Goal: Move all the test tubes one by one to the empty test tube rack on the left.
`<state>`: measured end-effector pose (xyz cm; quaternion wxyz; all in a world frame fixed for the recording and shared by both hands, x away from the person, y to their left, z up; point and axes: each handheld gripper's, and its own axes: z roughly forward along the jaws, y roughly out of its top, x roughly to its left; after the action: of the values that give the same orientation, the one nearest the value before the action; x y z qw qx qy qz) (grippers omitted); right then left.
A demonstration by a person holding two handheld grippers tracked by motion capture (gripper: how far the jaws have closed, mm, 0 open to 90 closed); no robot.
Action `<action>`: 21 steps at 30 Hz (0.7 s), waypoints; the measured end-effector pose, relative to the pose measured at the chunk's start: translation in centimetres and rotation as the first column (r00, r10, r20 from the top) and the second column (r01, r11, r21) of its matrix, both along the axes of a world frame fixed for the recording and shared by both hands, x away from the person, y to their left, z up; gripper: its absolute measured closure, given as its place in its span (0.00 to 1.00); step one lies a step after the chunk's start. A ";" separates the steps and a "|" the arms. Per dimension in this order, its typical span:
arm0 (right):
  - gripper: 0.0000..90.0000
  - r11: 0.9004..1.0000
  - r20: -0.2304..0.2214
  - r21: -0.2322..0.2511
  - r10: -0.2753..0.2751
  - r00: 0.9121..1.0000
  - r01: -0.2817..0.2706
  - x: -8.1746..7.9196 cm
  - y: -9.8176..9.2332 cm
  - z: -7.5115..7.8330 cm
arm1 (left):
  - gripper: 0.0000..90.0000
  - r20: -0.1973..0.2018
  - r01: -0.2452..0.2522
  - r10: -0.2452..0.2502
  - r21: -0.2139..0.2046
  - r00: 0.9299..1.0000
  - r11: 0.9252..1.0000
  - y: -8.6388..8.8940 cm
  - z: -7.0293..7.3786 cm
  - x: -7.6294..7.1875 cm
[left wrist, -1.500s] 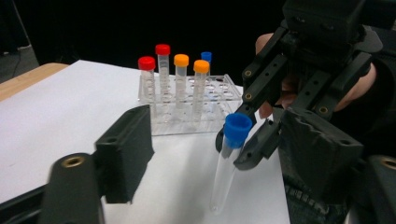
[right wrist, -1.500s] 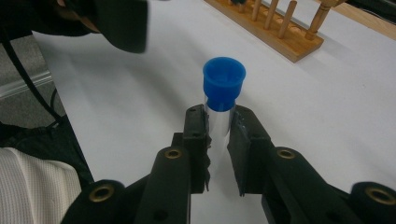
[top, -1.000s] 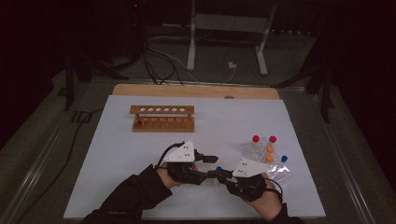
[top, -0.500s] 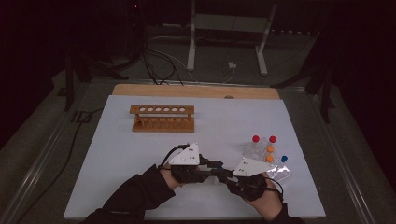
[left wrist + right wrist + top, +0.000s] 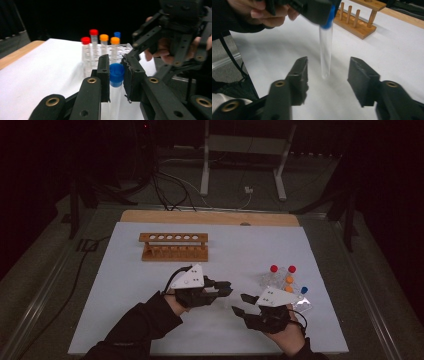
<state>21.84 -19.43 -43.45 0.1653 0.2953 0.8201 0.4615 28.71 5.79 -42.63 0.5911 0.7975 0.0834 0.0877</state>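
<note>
Holding: left gripper (image 5: 116, 75) squeezed the tube (image 5: 116, 75) by its blue cap.
Letting go: right gripper (image 5: 328, 82) jaws had just opened.
Meaning: hand-over looked done.

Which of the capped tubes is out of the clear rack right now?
The blue-capped tube gripped at its cap by the left gripper. The red-, orange- and other blue-capped tubes stand in the clear rack; this one hangs between the right gripper's open jaws.

Dim, dark surroundings; lit white table (image 5: 150, 320); close-up views blurred at edges.
</note>
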 end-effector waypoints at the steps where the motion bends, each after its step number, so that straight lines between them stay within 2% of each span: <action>1: 0.49 1.000 0.003 0.006 -0.007 1.000 0.007 0.0 -0.1 0.0 | 0.86 0.000 0.000 0.000 0.000 1.000 1.000 0.0 0.0 0.0; 4: 0.44 1.000 -0.001 0.025 -0.016 1.000 0.016 0.0 -0.3 0.1 | 0.86 0.007 -0.032 0.032 -0.012 0.999 0.999 0.8 0.4 0.7; 7: 0.28 0.998 0.013 0.042 -0.048 0.999 0.047 0.0 -0.6 0.3 | 0.86 0.013 -0.067 0.067 -0.016 0.998 0.998 1.6 0.8 1.6; 8: 0.24 0.998 0.017 0.043 -0.047 0.999 0.046 0.0 -0.6 0.3 | 0.86 0.019 -0.097 0.098 -0.014 0.995 0.995 2.0 1.1 2.1; 9: 0.24 0.998 0.017 0.043 -0.047 0.999 0.046 0.0 -0.6 0.3 | 0.86 0.019 -0.097 0.098 -0.014 0.995 0.995 2.0 1.1 2.1; 11: 0.17 0.998 0.019 0.053 -0.044 0.999 0.043 0.0 -0.7 0.2 | 0.86 0.026 -0.121 0.121 -0.010 0.992 0.993 2.4 1.4 2.7; 15: 0.15 0.997 0.019 0.065 -0.044 0.999 0.043 0.1 -0.8 0.2 | 0.86 0.032 -0.160 0.160 -0.004 0.987 0.987 3.1 1.9 3.8; 21: 0.08 0.996 0.020 0.082 -0.035 0.999 0.033 0.1 -1.0 0.3 | 0.86 0.031 -0.218 0.218 0.008 0.975 0.976 3.7 2.3 5.7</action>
<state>21.90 -20.47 -43.19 0.1696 0.3109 0.7935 0.4949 34.37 9.52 -40.34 0.5747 0.7853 0.1610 0.1645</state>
